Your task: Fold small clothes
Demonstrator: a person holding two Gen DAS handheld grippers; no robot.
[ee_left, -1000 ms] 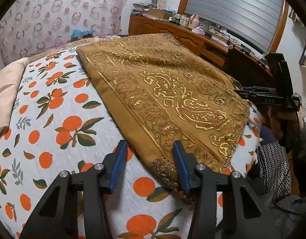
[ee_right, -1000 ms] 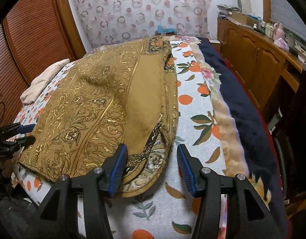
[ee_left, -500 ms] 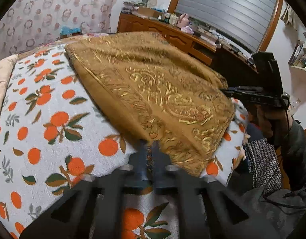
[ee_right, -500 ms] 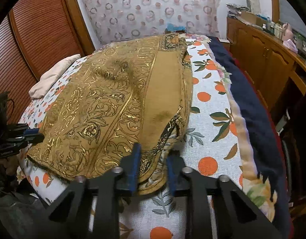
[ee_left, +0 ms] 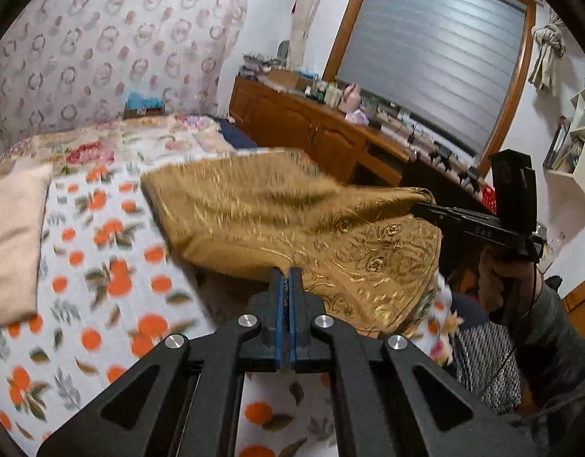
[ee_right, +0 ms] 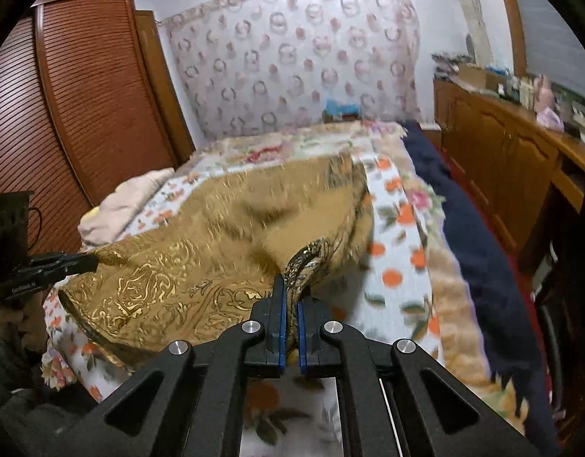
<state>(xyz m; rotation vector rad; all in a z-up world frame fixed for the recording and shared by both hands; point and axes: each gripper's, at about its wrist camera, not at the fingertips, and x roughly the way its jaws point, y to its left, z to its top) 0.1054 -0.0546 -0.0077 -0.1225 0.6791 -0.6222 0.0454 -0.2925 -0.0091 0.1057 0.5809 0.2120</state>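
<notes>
A gold-patterned brown cloth (ee_left: 292, 209) lies on the orange-print bed sheet (ee_left: 101, 236), with its near edge lifted and blurred by motion. My left gripper (ee_left: 286, 275) is shut on the cloth's near left corner. From the right wrist view, that left gripper (ee_right: 91, 261) pinches the corner at the far left. My right gripper (ee_right: 292, 290) is shut on the cloth (ee_right: 185, 278) at its dark-trimmed near right corner, which bunches between the blue pads. In the left wrist view, the right gripper (ee_left: 422, 207) holds that corner up at the right.
A beige pillow (ee_left: 14, 236) lies at the left of the bed. A navy blanket (ee_right: 467, 228) runs along the bed's right side, with a wooden dresser (ee_right: 513, 160) beyond it. A slatted wooden wardrobe (ee_right: 82, 106) stands on the left. A person's hand (ee_left: 502, 270) grips the right tool.
Both grippers went from open around the cloth's near corners to shut on them. Both then rose, lifting the near edge off the sheet; the cloth now sags between them.
</notes>
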